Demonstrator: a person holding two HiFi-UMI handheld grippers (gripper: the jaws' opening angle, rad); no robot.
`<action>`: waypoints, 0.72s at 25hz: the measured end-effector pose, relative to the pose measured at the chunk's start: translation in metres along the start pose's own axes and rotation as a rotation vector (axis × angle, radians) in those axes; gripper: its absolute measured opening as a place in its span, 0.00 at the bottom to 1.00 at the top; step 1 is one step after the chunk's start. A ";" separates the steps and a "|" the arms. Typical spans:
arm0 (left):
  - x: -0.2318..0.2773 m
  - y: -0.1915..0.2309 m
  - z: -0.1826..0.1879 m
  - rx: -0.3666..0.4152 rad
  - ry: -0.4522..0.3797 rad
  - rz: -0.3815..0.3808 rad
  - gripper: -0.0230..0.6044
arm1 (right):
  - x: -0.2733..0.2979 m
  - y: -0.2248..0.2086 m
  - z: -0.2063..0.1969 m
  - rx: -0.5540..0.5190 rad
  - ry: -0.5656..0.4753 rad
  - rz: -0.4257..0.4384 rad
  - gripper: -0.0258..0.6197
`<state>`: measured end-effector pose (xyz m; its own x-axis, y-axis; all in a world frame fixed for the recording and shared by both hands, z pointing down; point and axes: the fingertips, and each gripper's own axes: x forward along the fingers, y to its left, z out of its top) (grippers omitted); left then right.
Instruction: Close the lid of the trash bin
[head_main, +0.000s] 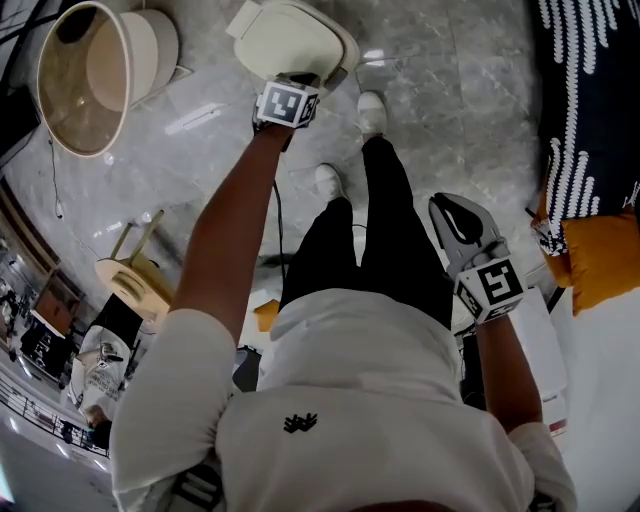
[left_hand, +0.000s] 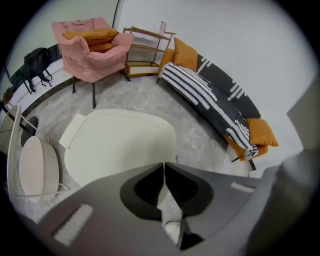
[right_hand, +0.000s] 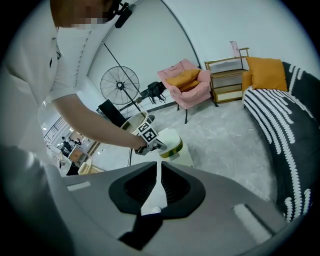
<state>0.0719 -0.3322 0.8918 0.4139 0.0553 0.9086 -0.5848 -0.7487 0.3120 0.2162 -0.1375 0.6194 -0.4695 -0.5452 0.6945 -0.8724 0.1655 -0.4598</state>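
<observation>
The trash bin stands on the marble floor just ahead of my feet, and its cream lid (head_main: 290, 40) lies flat over it. In the left gripper view the lid (left_hand: 120, 145) fills the middle, right beyond the jaws. My left gripper (head_main: 290, 98) is stretched out to the lid's near edge and seems to touch it; its jaws (left_hand: 164, 167) are shut on nothing. My right gripper (head_main: 465, 230) hangs by my right side, away from the bin, shut and empty (right_hand: 160, 167). From there I see the bin (right_hand: 176, 146) with the left gripper (right_hand: 147, 136) at its lid.
A round beige open basket (head_main: 90, 75) stands left of the bin. A small wooden stool (head_main: 135, 275) is at the left. A dark sofa with a striped throw (left_hand: 215, 100) and orange cushions (head_main: 600, 260) runs along the right. A pink armchair (left_hand: 92, 47) and a wooden shelf (left_hand: 145, 50) stand behind.
</observation>
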 end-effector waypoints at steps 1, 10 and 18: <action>0.003 0.000 -0.001 -0.002 0.005 0.001 0.14 | 0.000 -0.001 0.000 0.002 0.001 0.000 0.08; 0.035 0.006 -0.014 -0.012 0.051 0.012 0.14 | 0.004 -0.016 -0.004 0.017 0.021 -0.005 0.08; 0.052 0.011 -0.020 0.016 0.077 0.027 0.13 | 0.009 -0.029 -0.004 0.033 0.034 -0.011 0.08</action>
<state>0.0731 -0.3244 0.9485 0.3429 0.0857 0.9354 -0.5837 -0.7608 0.2837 0.2366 -0.1445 0.6414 -0.4645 -0.5189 0.7177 -0.8729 0.1317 -0.4697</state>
